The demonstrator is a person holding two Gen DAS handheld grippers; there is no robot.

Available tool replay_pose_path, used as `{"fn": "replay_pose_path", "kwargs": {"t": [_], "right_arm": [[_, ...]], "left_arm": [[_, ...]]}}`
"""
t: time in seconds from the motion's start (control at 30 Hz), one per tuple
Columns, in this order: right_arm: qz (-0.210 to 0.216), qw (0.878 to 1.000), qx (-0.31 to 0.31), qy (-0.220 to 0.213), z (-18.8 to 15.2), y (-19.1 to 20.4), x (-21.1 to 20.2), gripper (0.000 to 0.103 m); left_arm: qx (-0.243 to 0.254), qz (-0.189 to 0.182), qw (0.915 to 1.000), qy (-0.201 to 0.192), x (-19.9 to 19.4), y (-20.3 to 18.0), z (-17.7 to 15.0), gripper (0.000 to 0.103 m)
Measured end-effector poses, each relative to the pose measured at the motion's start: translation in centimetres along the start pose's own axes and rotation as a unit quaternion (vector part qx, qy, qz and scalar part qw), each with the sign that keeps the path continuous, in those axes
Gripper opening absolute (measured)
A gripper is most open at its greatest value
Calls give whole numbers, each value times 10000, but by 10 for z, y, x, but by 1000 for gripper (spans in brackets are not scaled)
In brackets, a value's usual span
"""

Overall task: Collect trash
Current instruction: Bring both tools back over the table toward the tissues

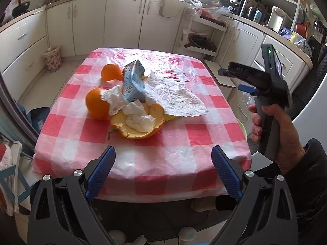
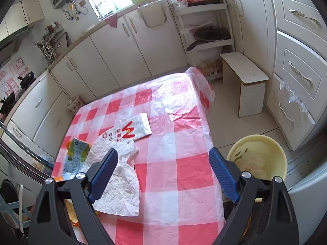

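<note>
L gripper (image 1: 162, 164) is hovering over the near edge of the desk (image 1: 167, 143), fingers (image 1: 102, 169) spread wide w/ nothing btwn them. The trash is lying well ahead of them, up the checked cloth: a peel (image 1: 141, 122) nearest, cupping a tissue (image 1: 139, 118); an orange (image 1: 97, 104) just left of it; a carton (image 1: 132, 81) leaning over the pile; a 2nd orange (image 1: 111, 72) behind, and a napkin (image 1: 175, 96) spreading off to the right. All of it is sitting apart from the fingers, not touched.

R gripper (image 2: 163, 169) is also standing fully open and empty. In the right wrist view its left finger (image 2: 104, 173) is hanging over the napkin (image 2: 120, 183); whether it's touching can't be told. The carton (image 2: 74, 157) is sitting just left of that finger, a bit of peel (image 2: 72, 216) peeking under the gripper body. A printed wrapper (image 2: 132, 130) is lying ahead, btwn the fingers' lines but well up the desk (image 2: 184, 163). A yellow bin (image 2: 257, 159) is standing on the floor beside the desk's right edge, just past the right finger (image 2: 223, 175).

In the left wrist view a hand (image 1: 276, 126) is gripping the R gripper's (image 1: 231, 71) handle at the desk's right side, above the cloth edge.
</note>
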State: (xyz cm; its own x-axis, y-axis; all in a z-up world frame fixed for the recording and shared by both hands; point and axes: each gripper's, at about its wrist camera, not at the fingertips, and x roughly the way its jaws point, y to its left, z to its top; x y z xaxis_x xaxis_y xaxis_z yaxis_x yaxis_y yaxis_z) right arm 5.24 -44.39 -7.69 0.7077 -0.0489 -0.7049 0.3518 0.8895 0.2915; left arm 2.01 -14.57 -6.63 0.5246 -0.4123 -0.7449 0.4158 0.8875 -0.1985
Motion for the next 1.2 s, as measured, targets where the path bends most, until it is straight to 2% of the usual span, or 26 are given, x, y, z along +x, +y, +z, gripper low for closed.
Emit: {"fn": "replay_pose_path", "kwargs": {"t": [0.27,0.87,1.03,1.2], "right_arm": [[-126,9997,49,189,-6,-3,16,87],[-35,9997,-112,232,-7,5,21,87],[-21,9995,-184,240,-9,8,22,87],[7,9993,-232,277,-10,10,24,87]], "left_arm": [[-88,57,9999,52,-4,10,-8,91],[-111,156,9996,184,3,14,-16,91],[-249,185,9993,227,3,26,-21,91],[-638,201,9976,162,-4,53,-27,91]]}}
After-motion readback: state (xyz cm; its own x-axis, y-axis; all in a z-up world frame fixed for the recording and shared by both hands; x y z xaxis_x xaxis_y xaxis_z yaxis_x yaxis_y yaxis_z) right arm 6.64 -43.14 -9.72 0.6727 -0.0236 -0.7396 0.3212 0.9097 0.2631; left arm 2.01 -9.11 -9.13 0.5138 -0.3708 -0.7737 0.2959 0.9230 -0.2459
